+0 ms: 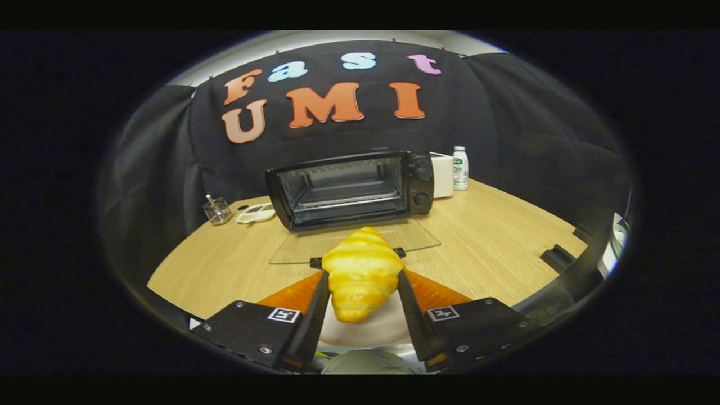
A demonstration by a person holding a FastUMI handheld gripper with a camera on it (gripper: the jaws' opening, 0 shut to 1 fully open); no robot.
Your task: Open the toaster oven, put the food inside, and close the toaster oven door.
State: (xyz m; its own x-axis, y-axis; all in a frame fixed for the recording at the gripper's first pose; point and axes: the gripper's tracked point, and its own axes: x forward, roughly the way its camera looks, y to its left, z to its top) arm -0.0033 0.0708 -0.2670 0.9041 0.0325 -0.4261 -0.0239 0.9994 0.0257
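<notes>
Two fingers clamped on a croissant, toaster oven open ahead.

Both fingers of the gripper (360,275) press on the sides of the golden croissant (360,273), which sits upright between them, above a pale plate (371,332) on the near part of the wooden table (495,247). Beyond the croissant, the black toaster oven (351,188) stands at the far middle of the table with its glass door (416,236) folded down flat towards the gripper; the wire rack (343,194) inside is bare. Just right of the oven stand a white box (442,175) and a small white bottle (460,168). To the oven's left lie a small dish (255,214) and, further left, a wire holder (217,211).
</notes>
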